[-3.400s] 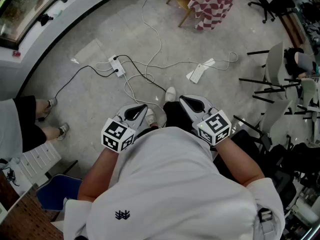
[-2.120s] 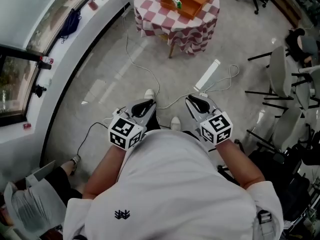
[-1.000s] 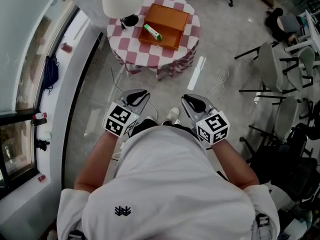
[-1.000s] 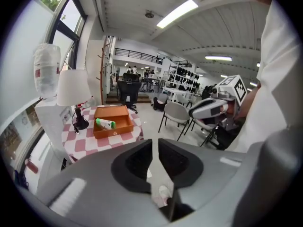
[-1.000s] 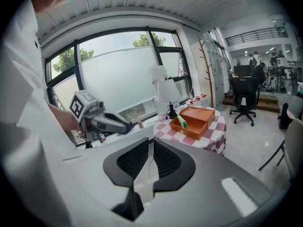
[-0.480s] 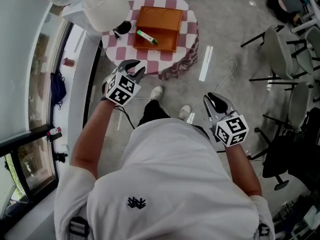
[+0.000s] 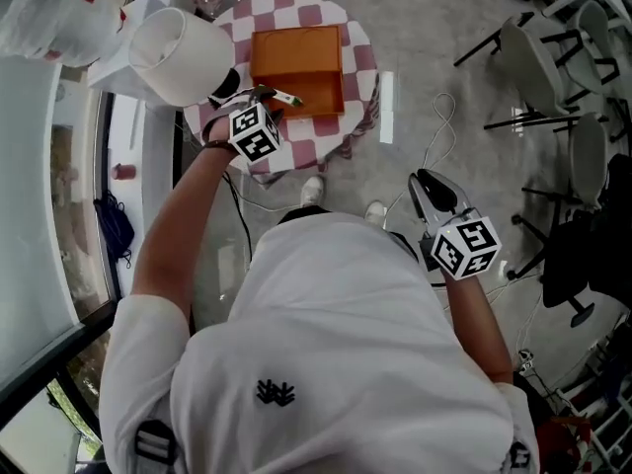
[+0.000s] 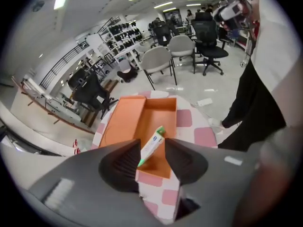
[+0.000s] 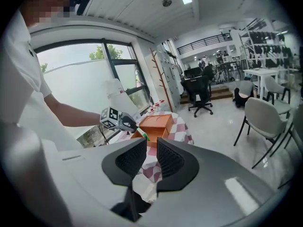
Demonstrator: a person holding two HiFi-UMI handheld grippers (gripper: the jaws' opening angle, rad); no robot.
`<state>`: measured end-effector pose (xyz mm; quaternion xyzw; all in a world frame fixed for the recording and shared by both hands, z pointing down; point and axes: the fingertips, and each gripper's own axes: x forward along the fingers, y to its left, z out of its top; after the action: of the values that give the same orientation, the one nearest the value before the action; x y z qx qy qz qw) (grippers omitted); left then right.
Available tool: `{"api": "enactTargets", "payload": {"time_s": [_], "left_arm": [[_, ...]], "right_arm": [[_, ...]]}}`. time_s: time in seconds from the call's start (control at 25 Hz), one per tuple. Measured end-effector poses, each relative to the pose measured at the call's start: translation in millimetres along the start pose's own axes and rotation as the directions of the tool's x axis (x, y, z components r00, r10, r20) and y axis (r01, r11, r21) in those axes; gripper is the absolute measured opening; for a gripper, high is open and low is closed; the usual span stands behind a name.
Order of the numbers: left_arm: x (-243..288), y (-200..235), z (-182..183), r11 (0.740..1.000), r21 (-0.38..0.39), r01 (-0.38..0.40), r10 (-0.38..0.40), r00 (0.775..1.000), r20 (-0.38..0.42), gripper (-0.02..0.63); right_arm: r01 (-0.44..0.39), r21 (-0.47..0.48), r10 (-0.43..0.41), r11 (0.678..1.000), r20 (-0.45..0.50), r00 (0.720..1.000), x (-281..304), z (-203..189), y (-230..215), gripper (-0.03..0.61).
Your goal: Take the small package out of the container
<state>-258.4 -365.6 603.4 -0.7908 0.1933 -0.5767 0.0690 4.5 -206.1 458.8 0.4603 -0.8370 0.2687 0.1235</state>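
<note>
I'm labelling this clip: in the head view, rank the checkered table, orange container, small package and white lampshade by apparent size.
1. checkered table
2. orange container and white lampshade look alike; the lampshade seems nearer the camera, so unranked.
3. small package

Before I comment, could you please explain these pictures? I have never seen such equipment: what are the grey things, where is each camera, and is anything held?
A person holds a two-jaw gripper in each hand; there is no robot. The head view looks down from the person's head; each gripper view looks along that gripper's own grey jaws. The left gripper reaches over a table with a checkered cloth, where an orange container holds a small green-and-white package. Its jaws are opening; the package shows between them, not pinched. The right gripper is beside the person, jaws slightly apart, empty.
</note>
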Motion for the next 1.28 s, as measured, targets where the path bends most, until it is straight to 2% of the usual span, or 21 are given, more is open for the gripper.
{"api": "enactTargets", "payload": {"time_s": [0.12,0.28,0.44,0.76,0.88,1.0,1.16,1.28], "left_arm": [[26.3,7.9,-9.5,0.994,0.101,0.036,-0.032,0.999,-0.041,0.194],[52.6,8.1,-19.9,0.969,0.220,0.110,-0.090,0.991,-0.097,0.213],[74.3,5.3,-24.1,0.947,0.266,0.178,-0.148,0.980,-0.132,0.222],[101.5,1.0,-24.7,0.915,0.328,0.236,-0.188,0.967,-0.170,0.216],[102.7,0.7,-23.7,0.915,0.329,0.233,-0.186,0.968,-0.168,0.156],[99.5,1.8,-21.3,0.923,0.307,0.232,-0.188,0.968,-0.166,0.156],[86.1,5.1,-11.4,0.947,0.239,0.215,-0.186,0.973,-0.138,0.155],[71.1,8.4,-1.2,0.967,0.155,0.200,-0.186,0.977,-0.103,0.155]], "right_arm": [[0.030,0.030,-0.030,0.999,0.001,1.000,12.6,-3.0,11.0,0.051],[0.094,0.062,-0.096,0.994,0.020,0.995,18.9,-5.0,19.5,0.051],[0.156,0.101,-0.159,0.983,0.023,0.987,15.9,-13.8,24.2,0.051],[0.251,0.156,-0.255,0.955,0.007,0.967,-1.8,-26.3,16.5,0.051],[0.262,0.158,-0.266,0.952,0.003,0.964,-7.8,-29.6,12.9,0.051],[0.260,0.154,-0.264,0.953,0.001,0.965,-13.3,-29.6,7.2,0.051],[0.247,0.141,-0.250,0.959,0.005,0.968,-19.1,-25.8,-2.9,0.051],[0.226,0.120,-0.229,0.967,0.011,0.973,-22.6,-21.4,-10.4,0.051]]}}
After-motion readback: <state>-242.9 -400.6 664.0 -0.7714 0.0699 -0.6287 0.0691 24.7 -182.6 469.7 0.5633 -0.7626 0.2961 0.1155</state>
